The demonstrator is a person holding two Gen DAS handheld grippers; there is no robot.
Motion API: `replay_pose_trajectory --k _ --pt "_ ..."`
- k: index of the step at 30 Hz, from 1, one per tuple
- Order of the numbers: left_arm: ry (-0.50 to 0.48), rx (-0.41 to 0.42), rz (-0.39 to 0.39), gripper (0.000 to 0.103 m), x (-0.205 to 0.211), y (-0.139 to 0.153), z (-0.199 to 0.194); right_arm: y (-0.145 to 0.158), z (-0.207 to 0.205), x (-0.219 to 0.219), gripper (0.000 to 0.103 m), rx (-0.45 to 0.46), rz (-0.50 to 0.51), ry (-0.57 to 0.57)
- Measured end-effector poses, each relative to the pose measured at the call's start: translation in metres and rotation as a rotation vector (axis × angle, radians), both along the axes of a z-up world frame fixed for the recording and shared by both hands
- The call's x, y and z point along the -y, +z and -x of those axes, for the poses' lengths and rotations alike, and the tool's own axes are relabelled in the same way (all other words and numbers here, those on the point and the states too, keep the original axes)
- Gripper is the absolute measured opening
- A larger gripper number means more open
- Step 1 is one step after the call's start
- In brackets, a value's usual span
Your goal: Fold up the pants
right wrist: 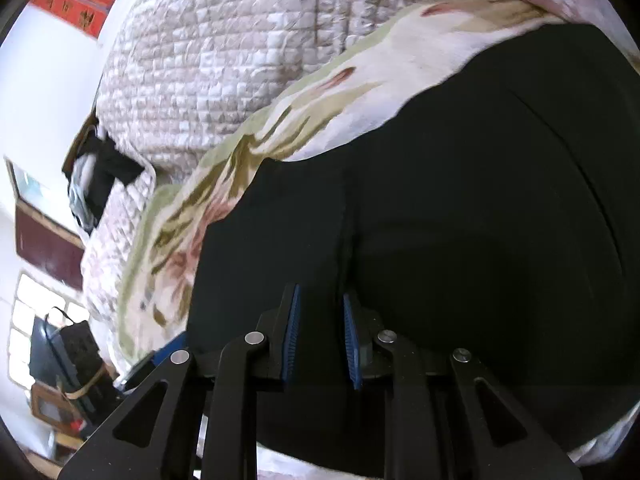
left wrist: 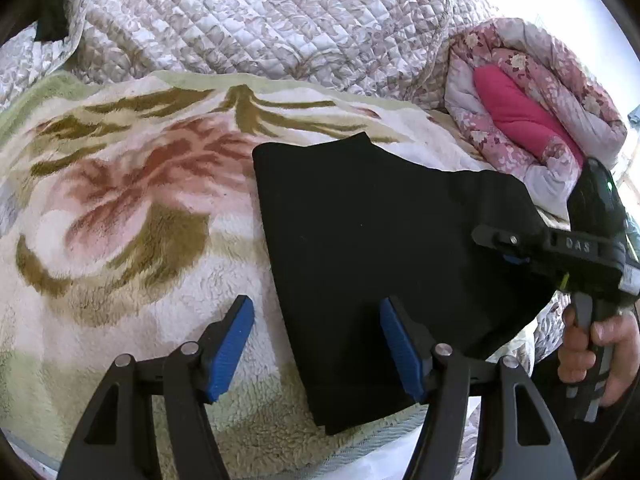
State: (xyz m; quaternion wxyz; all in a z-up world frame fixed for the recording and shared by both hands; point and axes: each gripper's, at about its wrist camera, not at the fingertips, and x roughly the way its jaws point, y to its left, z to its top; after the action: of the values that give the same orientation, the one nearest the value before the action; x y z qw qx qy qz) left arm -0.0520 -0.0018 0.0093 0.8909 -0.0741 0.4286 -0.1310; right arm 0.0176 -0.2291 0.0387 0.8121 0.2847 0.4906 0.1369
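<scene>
— So where are the black pants (left wrist: 372,248)?
— Folded up on the fluffy flower blanket (left wrist: 120,208), next to the pink quilt (left wrist: 532,112).
— And the left gripper (left wrist: 316,352)?
— Wide open, holding nothing.
— The right gripper (right wrist: 319,340)?
— Open just a little over the pants, not squeezing them.

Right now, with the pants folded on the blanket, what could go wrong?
1. The right gripper has narrow jaws right over the black pants; whether the pads touch cloth is unclear, so it may snag and lift the top layer.
2. The left gripper straddles the pants' near left edge with open jaws; closing could also pinch the fleece blanket.
</scene>
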Motion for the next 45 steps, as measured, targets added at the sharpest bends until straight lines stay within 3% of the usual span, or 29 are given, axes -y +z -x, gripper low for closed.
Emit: replay_pose_trajectory --k 1,4,6,10,16,18,22,25,27,30,33,35,38,40,42,45 --pt "0.001 0.001 -0.003 0.068 0.0 0.0 0.0 0.0 -0.005 -0.002 0.021 0.0 0.0 0.005" --pt "0.001 0.003 -0.004 0.068 0.0 0.0 -0.001 0.004 -0.013 -0.007 0.002 0.013 0.062 0.021" --pt "0.002 0.004 0.002 0.068 -0.002 0.001 0.0 0.014 -0.007 -0.007 0.002 0.064 0.075 0.024" --pt "0.011 0.002 0.02 0.068 -0.004 0.001 0.001 0.005 -0.01 -0.001 0.002 0.053 0.15 -0.006" --pt "0.014 0.021 0.036 0.068 -0.007 0.008 0.004 0.016 -0.001 -0.002 0.004 0.078 0.241 -0.011" --pt "0.018 0.048 0.037 0.068 -0.008 0.014 0.01 0.031 0.014 -0.002 0.004 0.125 0.311 -0.019" --pt "-0.04 0.094 0.055 0.068 0.004 0.023 0.024 0.047 0.044 -0.019 0.004 0.211 0.334 0.053" --pt "-0.105 0.063 0.032 0.068 0.023 0.013 0.029 0.02 0.05 -0.032 0.004 0.117 0.373 0.131" --pt "-0.119 0.039 -0.002 0.067 0.032 0.004 0.03 0.017 0.052 -0.024 0.004 0.125 0.348 0.113" --pt "-0.133 0.066 -0.053 0.067 0.038 0.004 0.034 0.026 0.052 -0.018 0.004 0.145 0.408 0.079" --pt "-0.121 0.058 -0.022 0.067 0.033 0.006 0.032 0.033 0.051 -0.017 0.005 0.191 0.336 0.083" --pt "-0.122 0.056 -0.017 0.067 0.033 0.007 0.029 0.032 0.042 -0.025 0.007 0.196 0.367 0.098" --pt "-0.121 0.054 -0.008 0.067 0.033 0.009 0.021 0.018 0.017 -0.027 0.011 0.135 0.365 0.097" --pt "-0.111 0.061 -0.007 0.067 0.032 0.013 0.015 0.016 0.012 -0.013 0.011 0.126 0.31 0.049" --pt "-0.091 0.078 -0.012 0.067 0.028 0.017 0.012 0.024 0.017 -0.002 0.012 0.13 0.384 -0.03" --pt "-0.071 0.064 0.0 0.067 0.023 0.012 0.01 0.029 0.033 0.006 0.013 0.159 0.335 -0.051"
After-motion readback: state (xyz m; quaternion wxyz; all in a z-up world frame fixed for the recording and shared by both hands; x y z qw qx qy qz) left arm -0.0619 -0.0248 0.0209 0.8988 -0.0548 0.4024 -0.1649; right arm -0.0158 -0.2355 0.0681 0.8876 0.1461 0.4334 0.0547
